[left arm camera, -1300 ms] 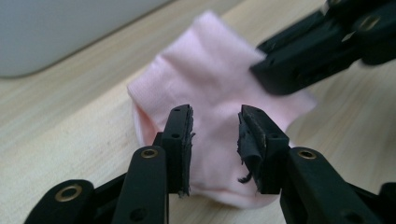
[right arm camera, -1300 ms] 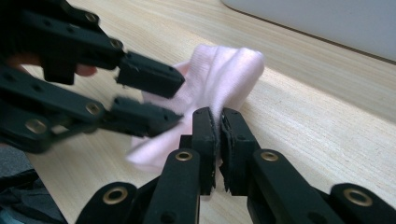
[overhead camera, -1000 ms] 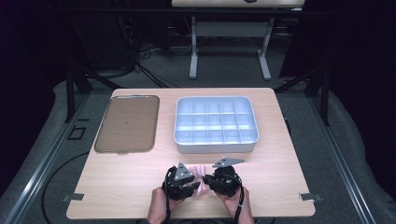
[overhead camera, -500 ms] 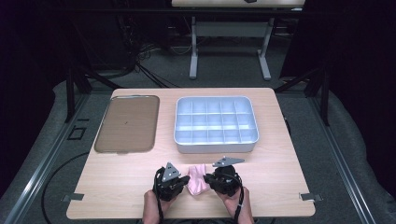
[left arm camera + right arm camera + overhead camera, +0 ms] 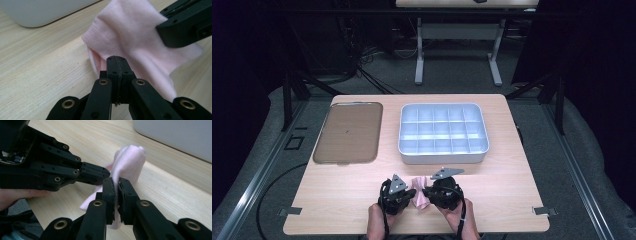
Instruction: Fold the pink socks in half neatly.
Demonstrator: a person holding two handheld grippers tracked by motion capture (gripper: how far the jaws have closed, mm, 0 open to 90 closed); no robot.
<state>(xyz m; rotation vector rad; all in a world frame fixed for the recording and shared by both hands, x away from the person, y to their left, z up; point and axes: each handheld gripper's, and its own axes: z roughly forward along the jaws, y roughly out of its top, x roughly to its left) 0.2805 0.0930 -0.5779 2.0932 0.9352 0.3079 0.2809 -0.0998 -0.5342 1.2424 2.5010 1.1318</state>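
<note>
Two grippers meet over one pink cloth (image 5: 419, 192) at the near edge of the table (image 5: 512, 190), both clamped on it. Left gripper (image 5: 116, 63): jaws pressed flat together, pinching the edge of the cloth where a fold opens just beyond the tips; its jaws have just been closing, with the cloth between them. Right gripper (image 5: 115, 185): jaws nearly together with a thin layer of cloth squeezed in the narrow slit between the pads, the rest of the cloth bunching up above the tips in a rounded lump. In the left gripper view the other gripper's black jaw comes in from the upper right and sits on the cloth. In the right gripper view the left gripper comes in from the left, tip touching the cloth just beside the right jaws; a bit of hand shows at lower left. From the high view the cloth is a small crumpled piece between the two grippers, lying on or just above the wood, can't tell which. White compartment tray (image 5: 443, 155) sits farther back, just behind the grippers, right of centre. Flat brown tray (image 5: 348, 132) lies to its left, apart from it. Dark floor and cables around the table.
</note>
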